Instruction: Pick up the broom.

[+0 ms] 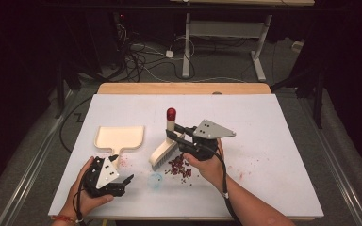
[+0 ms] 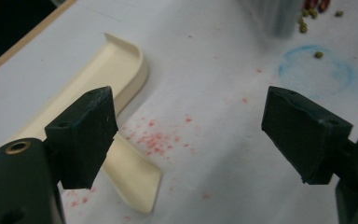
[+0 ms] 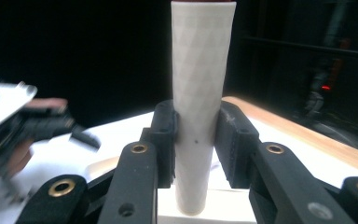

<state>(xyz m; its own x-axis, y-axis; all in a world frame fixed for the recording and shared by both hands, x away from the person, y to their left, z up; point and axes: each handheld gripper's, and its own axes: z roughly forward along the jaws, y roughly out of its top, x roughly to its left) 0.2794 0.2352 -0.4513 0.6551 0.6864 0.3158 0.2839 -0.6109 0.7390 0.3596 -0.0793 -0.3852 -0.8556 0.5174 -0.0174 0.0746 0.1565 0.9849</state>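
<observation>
One brush (image 1: 166, 143) with one red-capped handle, one cream dustpan (image 1: 119, 138), one loose pile of small red and green bits (image 1: 179, 166) too many and too small to count, one blue ring mark (image 1: 156, 180), two hand-held grippers, left (image 1: 125, 181) and right (image 1: 173, 133), one bench (image 1: 273, 141).

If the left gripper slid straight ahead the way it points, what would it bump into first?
Probably nothing soon: between the open jaws of the left gripper lies bare table, then a blue ring mark. The dustpan sits off to one side.
</observation>
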